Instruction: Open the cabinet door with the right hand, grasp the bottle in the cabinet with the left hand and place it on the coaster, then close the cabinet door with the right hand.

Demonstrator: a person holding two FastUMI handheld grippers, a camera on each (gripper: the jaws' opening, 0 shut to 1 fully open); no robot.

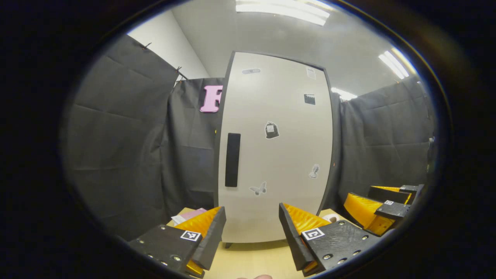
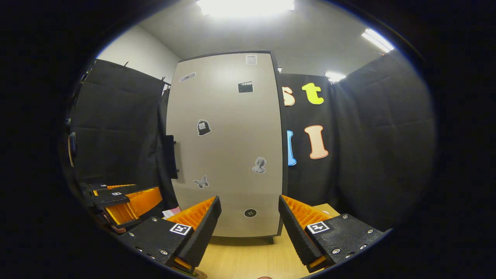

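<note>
A tall pale-grey cabinet [image 1: 279,155] stands on the wooden table with its door closed; a black bar handle [image 1: 232,159] runs down the door's left side. In the right gripper view the same cabinet [image 2: 228,147] faces me, its handle [image 2: 170,156] seen edge-on at the left. My left gripper [image 1: 251,228] is open, short of the door, nothing between its orange fingers. My right gripper [image 2: 248,221] is open too, in front of the door's lower part. The right gripper [image 1: 381,209] appears at the right of the left gripper view; the left gripper [image 2: 120,205] sits at the left of the right gripper view.
Small stickers dot the cabinet door. A pink and white paper [image 1: 190,216] lies on the table [image 1: 252,259] at the cabinet's left foot. A small round pale thing [image 1: 330,217] sits by the cabinet's right foot. Black cloth walls close in on both sides.
</note>
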